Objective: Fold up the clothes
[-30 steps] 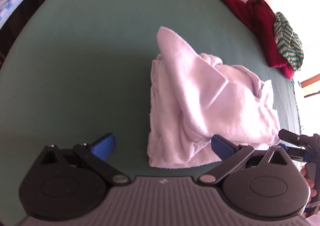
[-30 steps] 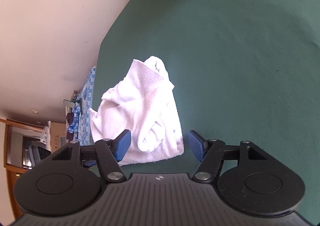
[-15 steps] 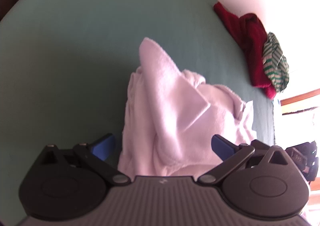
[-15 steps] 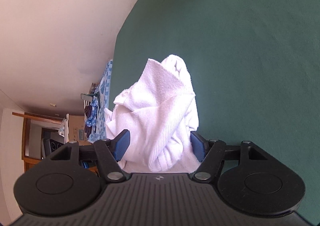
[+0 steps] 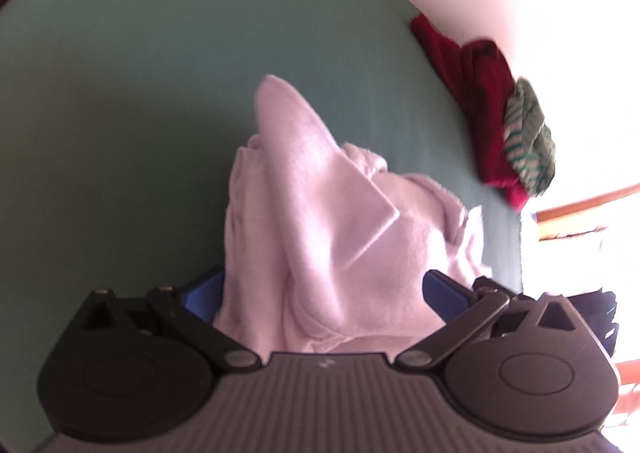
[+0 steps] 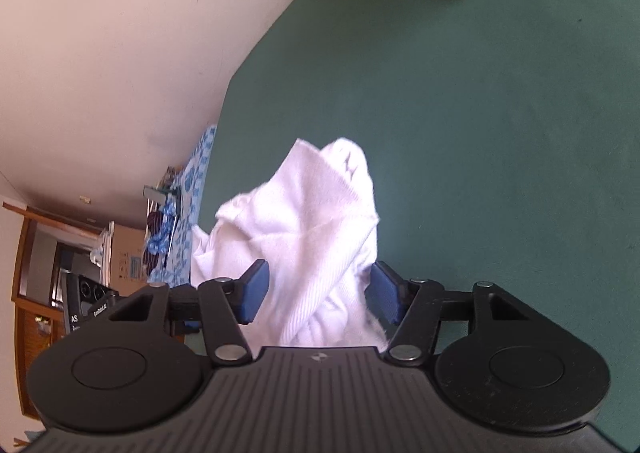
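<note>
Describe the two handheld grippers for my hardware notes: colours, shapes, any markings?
Both look identical. The left gripper and right gripper each have a ribbed dark grey body bearing a small pale logo, two round black housings, black linkage arms with silver pivot screws, and blue finger pads. No cables or sleeves show.

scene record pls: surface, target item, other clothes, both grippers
surface: green cloth-covered table
target: white towel, crumpled in a heap, not folded flat
other clothes: red garment at the far edge by the wall, green-and-white striped garment lying on it
left gripper: open, jaws either side of the towel's near edge
right gripper: jaws have just been closing, towel bunched between them, not clamped yet
</note>
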Available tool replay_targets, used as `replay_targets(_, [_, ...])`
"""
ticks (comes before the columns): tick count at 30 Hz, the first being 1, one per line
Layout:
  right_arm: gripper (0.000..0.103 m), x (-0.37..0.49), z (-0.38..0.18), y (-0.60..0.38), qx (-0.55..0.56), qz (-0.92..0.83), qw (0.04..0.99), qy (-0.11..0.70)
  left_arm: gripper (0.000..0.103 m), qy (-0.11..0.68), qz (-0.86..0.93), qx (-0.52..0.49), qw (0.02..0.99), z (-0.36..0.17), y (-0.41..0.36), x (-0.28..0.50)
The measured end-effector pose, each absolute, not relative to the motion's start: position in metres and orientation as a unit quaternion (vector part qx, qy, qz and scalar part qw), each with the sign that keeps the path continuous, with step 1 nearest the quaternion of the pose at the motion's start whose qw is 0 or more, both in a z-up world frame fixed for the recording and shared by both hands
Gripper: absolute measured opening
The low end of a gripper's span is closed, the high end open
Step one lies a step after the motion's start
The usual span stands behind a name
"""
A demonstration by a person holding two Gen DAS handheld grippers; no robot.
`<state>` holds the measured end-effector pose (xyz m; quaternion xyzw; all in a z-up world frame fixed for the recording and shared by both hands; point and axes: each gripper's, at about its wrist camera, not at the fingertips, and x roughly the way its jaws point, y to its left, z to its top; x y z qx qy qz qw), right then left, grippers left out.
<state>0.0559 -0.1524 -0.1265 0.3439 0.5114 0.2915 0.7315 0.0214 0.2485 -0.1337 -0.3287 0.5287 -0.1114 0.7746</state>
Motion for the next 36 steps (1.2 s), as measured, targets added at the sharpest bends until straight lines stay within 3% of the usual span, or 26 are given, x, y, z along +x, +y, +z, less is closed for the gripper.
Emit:
replay_targets(11, [0.060,0.061,-0.131,-0.131,0.336,0.338,0.712,0.516,0.100,0.528,-0.096,-0.285,0.794,-0.129,0.223,0.025])
replay_targets(13, [0.054,0.062,-0.133,-0.134,0.338,0.337,0.710,0.517,0.100,0.522,-0.104,-0.291,0.795,-0.131,0.225,0.025])
replay_targets(15, [0.042,0.062,-0.137,-0.139,0.349,0.332,0.705,0.521,0.100,0.512,-0.110,-0.317,0.791,-0.134,0.235,0.020])
replay_targets(18, [0.043,0.061,-0.136,-0.141,0.345,0.335,0.704,0.523,0.097,0.503,-0.107,-0.349,0.784,-0.137,0.247,0.015])
replay_targets(25, [0.043,0.060,-0.135,-0.141,0.342,0.333,0.707,0.521,0.069,0.490,-0.081,-0.333,0.802,-0.133,0.237,0.006])
replay_targets(28, [0.037,0.057,-0.127,-0.135,0.307,0.329,0.725,0.521,0.039,0.490,-0.055,-0.320,0.809,-0.132,0.235,0.002])
replay_targets(36, [0.030,0.053,-0.100,-0.101,0.196,0.316,0.776,0.510,0.021,0.486,-0.027,-0.265,0.833,-0.111,0.216,0.010])
